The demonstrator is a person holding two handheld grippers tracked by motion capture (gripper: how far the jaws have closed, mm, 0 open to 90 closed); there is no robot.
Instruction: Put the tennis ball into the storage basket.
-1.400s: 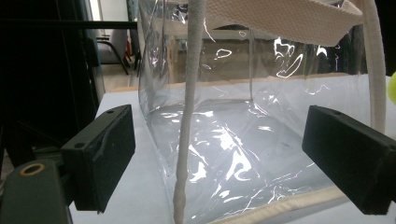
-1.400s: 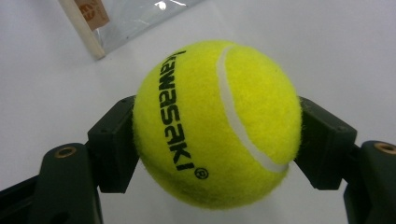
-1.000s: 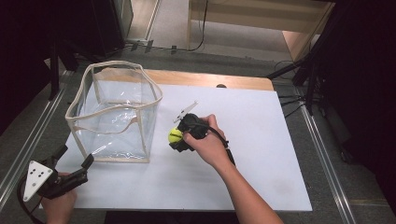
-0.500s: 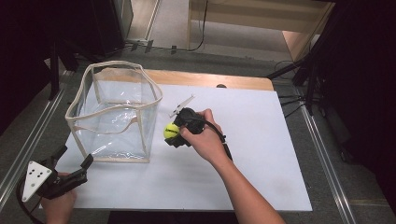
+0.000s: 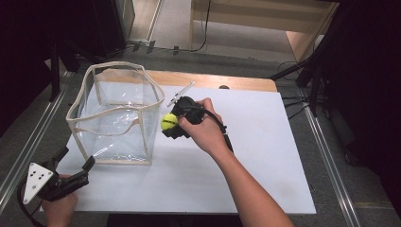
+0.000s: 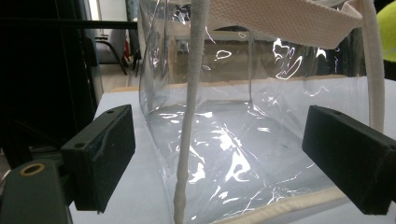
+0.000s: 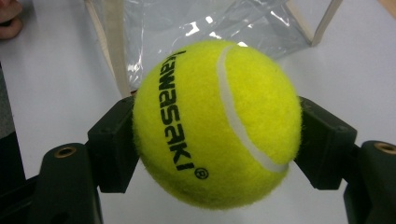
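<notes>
A yellow tennis ball (image 5: 169, 121) (image 7: 217, 123) is clamped between the two jaws of my right gripper (image 5: 171, 124), held above the white table beside the right wall of a clear plastic bag with cream trim (image 5: 116, 113). In the right gripper view the bag (image 7: 201, 28) lies just beyond the ball. My left gripper (image 5: 75, 163) stands open near the table's front left corner, off the bag's front left corner. In the left gripper view its jaws stand wide apart, with the bag's corner seam (image 6: 189, 116) between and beyond them, and the ball's edge (image 6: 387, 28) peeks in at the top right.
The white tabletop (image 5: 265, 142) covers a wooden table (image 5: 213, 80) whose far edge shows. Metal rails (image 5: 28, 142) run along both sides. Cables and dark stands (image 5: 312, 80) sit beyond the table's right far corner.
My right gripper has carried the ball left and slightly up, closer to the bag's right wall. The left gripper has hardly moved.
</notes>
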